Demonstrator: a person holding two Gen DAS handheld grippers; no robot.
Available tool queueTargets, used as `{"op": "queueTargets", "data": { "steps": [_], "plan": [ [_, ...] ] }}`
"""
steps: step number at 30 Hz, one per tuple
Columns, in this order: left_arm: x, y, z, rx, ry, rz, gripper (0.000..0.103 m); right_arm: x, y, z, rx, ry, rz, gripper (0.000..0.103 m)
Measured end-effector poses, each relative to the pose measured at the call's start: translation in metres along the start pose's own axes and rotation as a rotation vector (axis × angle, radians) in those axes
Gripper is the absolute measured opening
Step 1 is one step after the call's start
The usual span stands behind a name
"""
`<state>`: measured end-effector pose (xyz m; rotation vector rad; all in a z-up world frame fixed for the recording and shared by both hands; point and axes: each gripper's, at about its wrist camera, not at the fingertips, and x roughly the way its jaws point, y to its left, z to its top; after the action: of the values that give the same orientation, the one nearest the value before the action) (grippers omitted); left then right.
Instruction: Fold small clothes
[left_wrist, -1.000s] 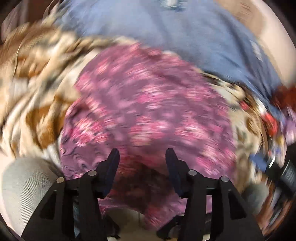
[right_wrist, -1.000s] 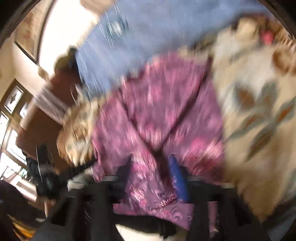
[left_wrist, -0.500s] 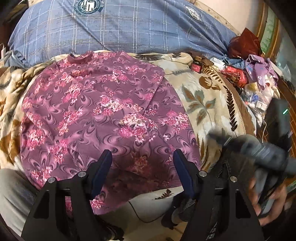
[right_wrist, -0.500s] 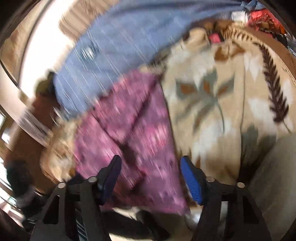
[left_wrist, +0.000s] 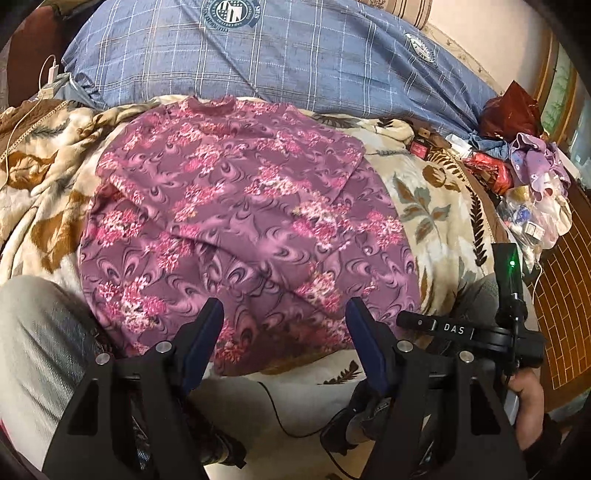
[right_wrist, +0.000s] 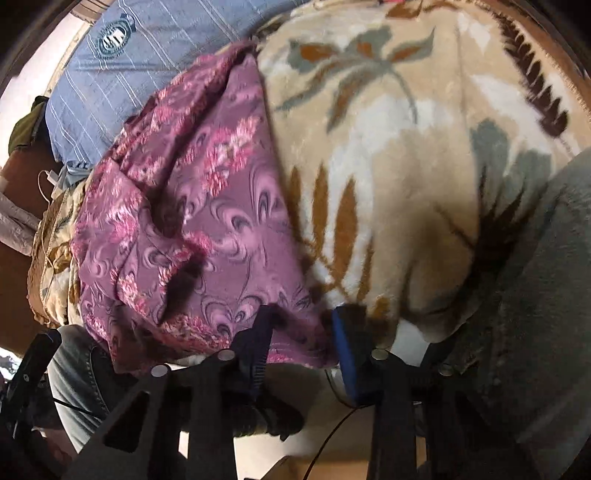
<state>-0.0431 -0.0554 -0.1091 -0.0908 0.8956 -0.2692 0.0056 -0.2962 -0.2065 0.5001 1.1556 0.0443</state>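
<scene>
A purple floral top (left_wrist: 240, 229) lies spread on a cream leaf-patterned blanket (left_wrist: 428, 199), neck away from me, both sleeves folded in over its body. My left gripper (left_wrist: 284, 314) is open and empty, held above the top's near hem. My right gripper (right_wrist: 303, 314) is open, low at the top's (right_wrist: 207, 221) near right hem corner, with the cloth edge between its fingers but not clamped. The right gripper's body (left_wrist: 461, 328) shows at the lower right of the left wrist view.
A blue checked pillow (left_wrist: 280, 55) lies behind the top. A heap of bags and small clothes (left_wrist: 517, 155) sits at the bed's right edge. My knees in grey trousers (left_wrist: 40, 332) press against the bed's near edge. A white charger cable (left_wrist: 48, 85) lies far left.
Both grippers opened and let go of the top, which now lies flat. The left drew back toward the near hem; the right swung down to the near right hem corner.
</scene>
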Motion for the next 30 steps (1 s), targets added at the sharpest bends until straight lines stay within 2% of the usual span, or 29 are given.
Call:
{"op": "queueTargets", "data": {
  "steps": [2,3,4,5,7,10,12,15,18,20,22,25,26,30],
  "plan": [
    [0.005,0.003,-0.001,-0.008,0.012,-0.007,0.068,0.007,0.002,-0.001,-0.004,0.03,-0.009,0.03],
    [0.008,0.003,-0.002,-0.012,0.018,-0.013,0.068,0.009,0.003,-0.003,-0.006,0.039,-0.007,0.012],
    [0.01,0.004,-0.002,-0.017,0.023,-0.019,0.068,0.01,0.006,-0.003,-0.017,0.047,0.002,0.009],
    [0.013,0.004,-0.003,-0.016,0.03,-0.026,0.068,0.007,0.01,-0.005,-0.03,0.052,0.0,0.007],
    [0.019,0.001,-0.006,0.003,0.052,-0.025,0.068,-0.006,0.015,-0.006,-0.047,0.04,0.06,0.006],
    [0.02,-0.006,-0.006,0.051,0.043,-0.025,0.068,-0.044,0.024,-0.002,-0.077,-0.03,0.296,0.005],
    [0.017,-0.014,-0.003,0.109,0.009,-0.052,0.068,-0.076,0.036,0.007,-0.148,-0.092,0.396,0.005],
    [0.013,-0.028,0.0,0.211,-0.061,-0.123,0.071,-0.103,0.049,0.022,-0.211,-0.141,0.421,0.005],
    [0.011,-0.037,-0.002,0.293,-0.106,-0.189,0.074,-0.106,0.059,0.038,-0.212,-0.14,0.434,0.005],
    [0.013,-0.039,-0.005,0.311,-0.112,-0.199,0.076,-0.102,0.06,0.046,-0.193,-0.119,0.447,0.005],
    [0.019,-0.043,-0.008,0.344,-0.103,-0.156,0.077,-0.102,0.062,0.052,-0.186,-0.109,0.477,0.005],
    [0.034,-0.051,-0.014,0.429,-0.081,-0.034,0.077,-0.099,0.065,0.054,-0.152,-0.098,0.516,0.005],
    [0.042,-0.051,-0.015,0.445,-0.067,0.029,0.077,-0.097,0.065,0.057,-0.143,-0.096,0.523,0.005],
    [0.05,-0.043,-0.017,0.455,-0.011,0.1,0.077,-0.099,0.057,0.065,-0.105,-0.099,0.544,0.005]
  ]
}}
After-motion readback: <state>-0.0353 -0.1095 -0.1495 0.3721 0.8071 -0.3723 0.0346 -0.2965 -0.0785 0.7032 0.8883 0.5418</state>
